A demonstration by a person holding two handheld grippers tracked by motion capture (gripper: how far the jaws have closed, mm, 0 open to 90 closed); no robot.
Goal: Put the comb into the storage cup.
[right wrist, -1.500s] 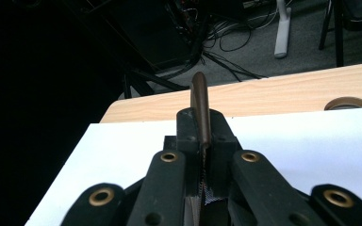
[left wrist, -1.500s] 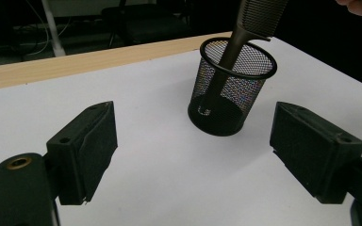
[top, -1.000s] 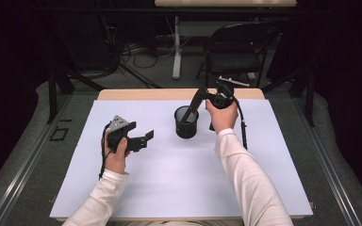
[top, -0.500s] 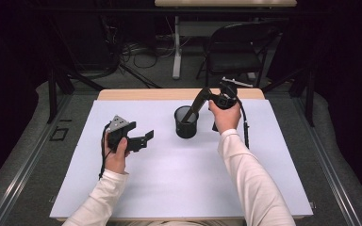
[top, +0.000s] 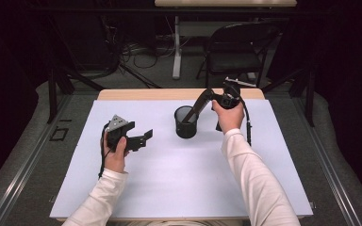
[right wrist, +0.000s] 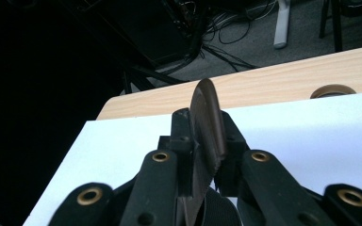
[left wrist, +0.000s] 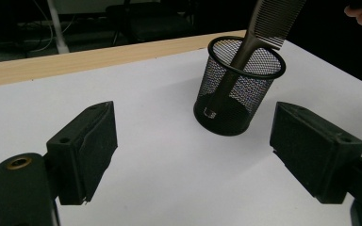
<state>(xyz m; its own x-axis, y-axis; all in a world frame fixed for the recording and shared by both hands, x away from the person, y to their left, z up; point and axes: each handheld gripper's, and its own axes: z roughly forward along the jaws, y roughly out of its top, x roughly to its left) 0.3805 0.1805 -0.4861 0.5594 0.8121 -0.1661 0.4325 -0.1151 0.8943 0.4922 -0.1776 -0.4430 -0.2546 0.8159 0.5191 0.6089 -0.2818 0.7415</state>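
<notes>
So the dark brown plastic comb point(left wrist: 245, 47) is already standing handle-down inside the black wire-mesh pencil cup point(left wrist: 238, 89), leaning on the rim with its toothed end sticking up and out toward the far side. The cup sits upright on the white sheet covering the wooden table point(top: 136, 95), a bit back from the middle. The right gripper point(top: 206, 100) has the comb's top end between its jaws; in the right gripper view the comb's rounded tip point(right wrist: 207, 127) is sandwiched between the two black jaws, which have just been opening a little, though the pads look like they're on it for now. I'd say the drop-in part is basically done: the handle looks to be at the bottom of the cup, so what's left is letting go fully and pulling that hand clear without tipping the cup. The left gripper point(top: 143, 137) is parked well off to the left above the sheet, jaws spread wide with nothing in them, pointing toward the cup.
</notes>
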